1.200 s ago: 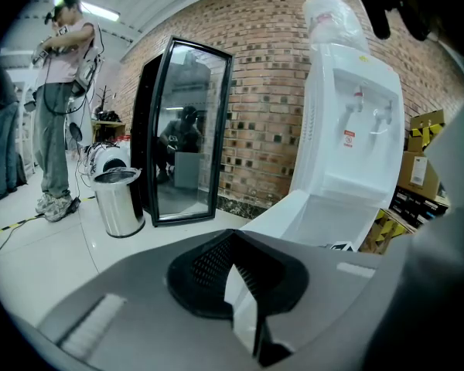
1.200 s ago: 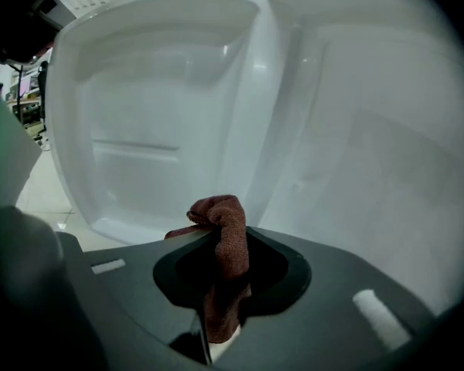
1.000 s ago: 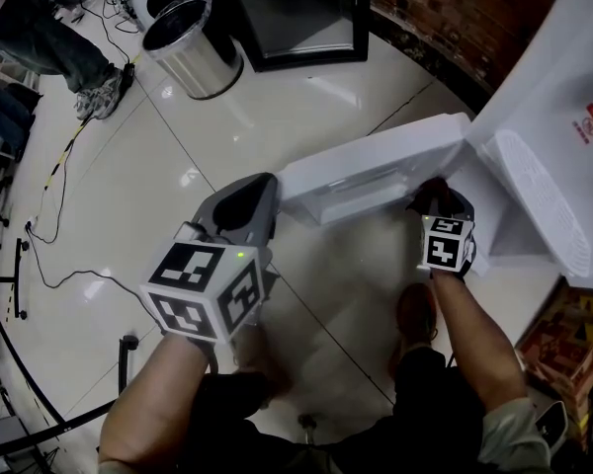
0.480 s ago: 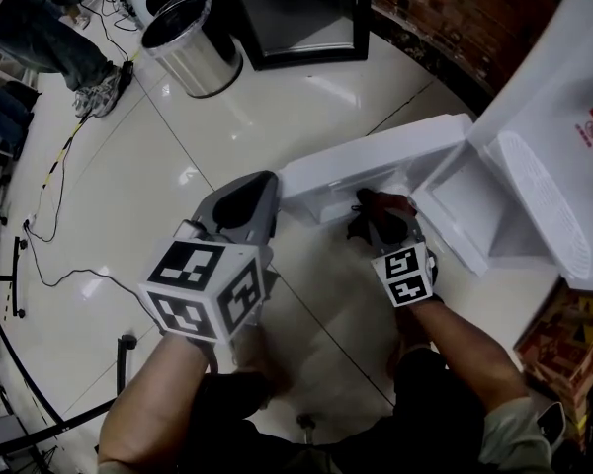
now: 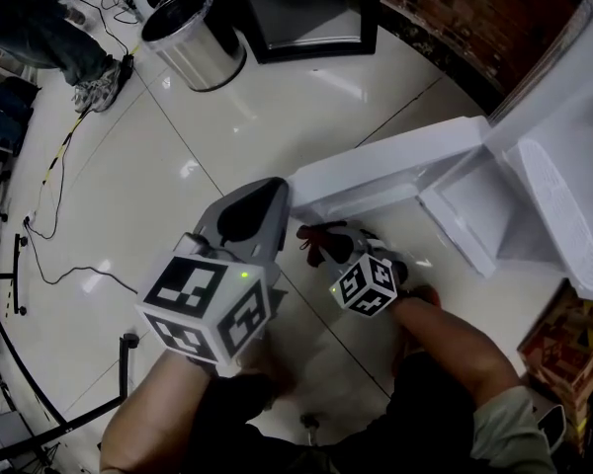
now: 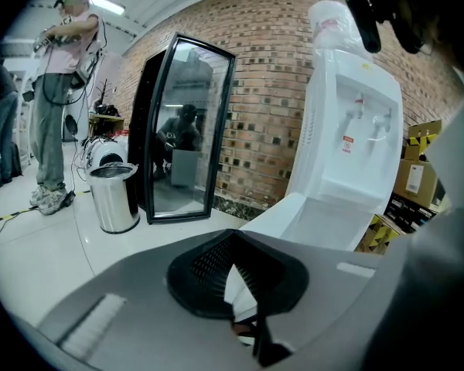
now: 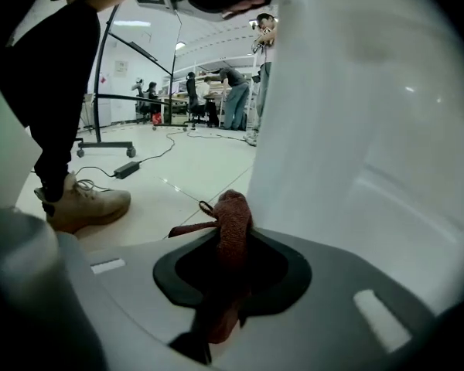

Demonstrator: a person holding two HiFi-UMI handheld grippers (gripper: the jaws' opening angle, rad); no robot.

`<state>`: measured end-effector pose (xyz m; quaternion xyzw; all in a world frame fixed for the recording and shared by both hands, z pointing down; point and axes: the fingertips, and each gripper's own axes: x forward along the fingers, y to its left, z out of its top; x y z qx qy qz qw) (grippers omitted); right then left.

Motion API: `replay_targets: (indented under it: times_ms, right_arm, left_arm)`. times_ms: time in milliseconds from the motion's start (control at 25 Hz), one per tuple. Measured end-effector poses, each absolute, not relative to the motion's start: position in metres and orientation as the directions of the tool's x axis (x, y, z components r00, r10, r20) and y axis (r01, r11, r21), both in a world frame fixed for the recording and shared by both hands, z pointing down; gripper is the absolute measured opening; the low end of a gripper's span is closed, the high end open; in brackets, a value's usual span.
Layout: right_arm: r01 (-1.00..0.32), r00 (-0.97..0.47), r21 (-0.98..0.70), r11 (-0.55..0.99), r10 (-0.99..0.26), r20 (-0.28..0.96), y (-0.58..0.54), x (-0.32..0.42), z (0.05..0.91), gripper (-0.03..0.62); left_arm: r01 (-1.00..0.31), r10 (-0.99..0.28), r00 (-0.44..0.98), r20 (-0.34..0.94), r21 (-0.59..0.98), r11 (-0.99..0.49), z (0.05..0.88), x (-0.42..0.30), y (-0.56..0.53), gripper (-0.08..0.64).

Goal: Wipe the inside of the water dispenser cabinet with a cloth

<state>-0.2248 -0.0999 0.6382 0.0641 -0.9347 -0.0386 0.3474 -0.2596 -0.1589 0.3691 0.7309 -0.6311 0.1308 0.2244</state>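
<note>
Right tongs (image 7: pixel 228 267) are pinching the reddish cloth (image 7: pixel 233 213), its end protruding past their tips. Left tongs (image 6: pixel 243 300) are sitting pressed together.

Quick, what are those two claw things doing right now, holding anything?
Left gripper: closed, nothing in it.
Right gripper: closed on a reddish cloth.

- How do the left tongs (image 5: pixel 262 197) stand?
- Jaws pressed together, pointing forward and slightly down, with the bare left forearm (image 5: pixel 153 413) behind the marker cube (image 5: pixel 206 309).
- And the right tongs (image 5: pixel 324 245)?
- Clamped on a reddish cloth (image 7: pixel 232 215) (a wad sticks out past the tips). They sit just beside the left ones and are rolled, so their cube (image 5: pixel 366 284) sits tilted.
</note>
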Motion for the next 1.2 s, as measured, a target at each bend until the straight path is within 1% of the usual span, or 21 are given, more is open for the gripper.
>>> replay_targets:
  times_ms: [320,480,600,800,1000,1120,1200]
  right_arm:
    - [-0.173,-0.678,0.137,0.975,-0.219,0.702,-0.13,-0.217,0.666,0.084]
    - [-0.244,-0.641,0.153,0.958,-0.278,0.715,-0.147,-0.212,0.671,0.084]
    - [-0.281,-0.628,0.148,0.948,-0.298,0.719,-0.155,-0.211,0.671,0.084]
    - [-0.333,-0.623,0.105,0.937,-0.302,0.721,-0.162,-0.215,0.674,0.083]
    - [-0.453,-0.609,0.017,0.891,-0.323,0.725,-0.179,-0.212,0.676,0.084]
    - [-0.473,-0.603,0.01,0.881,-0.332,0.725,-0.185,-0.209,0.678,0.084]
    - [-0.502,-0.582,0.015,0.865,-0.35,0.734,-0.192,-0.193,0.681,0.084]
  left_arm:
    - [-0.971,-0.855,0.215,0.473,0.197,-0.135,0.368,-0.254,-0.159,0.0]
    - [-0.969,-0.853,0.226,0.47,0.199,-0.147,0.368,-0.252,-0.159,0.0]
    - [-0.969,-0.854,0.225,0.468,0.195,-0.148,0.368,-0.251,-0.159,0.0]
    - [-0.97,-0.857,0.219,0.465,0.197,-0.142,0.368,-0.253,-0.16,0.0]
    - [-0.972,-0.857,0.213,0.469,0.192,-0.136,0.369,-0.252,-0.16,0.0]
    - [-0.975,-0.858,0.203,0.471,0.182,-0.131,0.373,-0.251,-0.163,0.0]
    - [-0.973,-0.858,0.209,0.469,0.186,-0.136,0.379,-0.244,-0.167,0.0]
